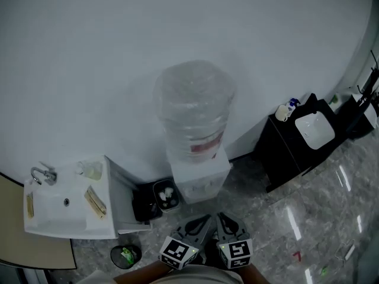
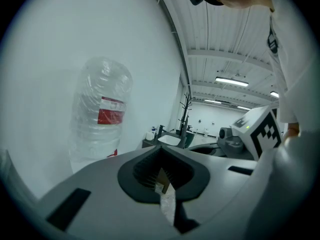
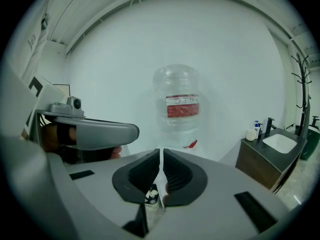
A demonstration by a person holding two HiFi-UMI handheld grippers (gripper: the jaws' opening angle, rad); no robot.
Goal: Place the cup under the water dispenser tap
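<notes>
Water dispenser [image 1: 199, 171] faces left gripper [image 1: 198, 223], close beside right gripper [image 1: 225, 222].

no words to make out

the red label [image 3: 182, 105] on the water bottle [image 3: 176, 84] carries print too blurred to read. the marker cubes [image 1: 177, 252] show only black-and-white square patterns, no letters or numbers.

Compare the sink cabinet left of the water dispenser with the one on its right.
The left cabinet is white, the right cabinet black. The left tap is shiny metal, the right tap dark. A soap bottle stands on the right cabinet; a tan strip lies on the left cabinet. Both carry a white basin.
</notes>
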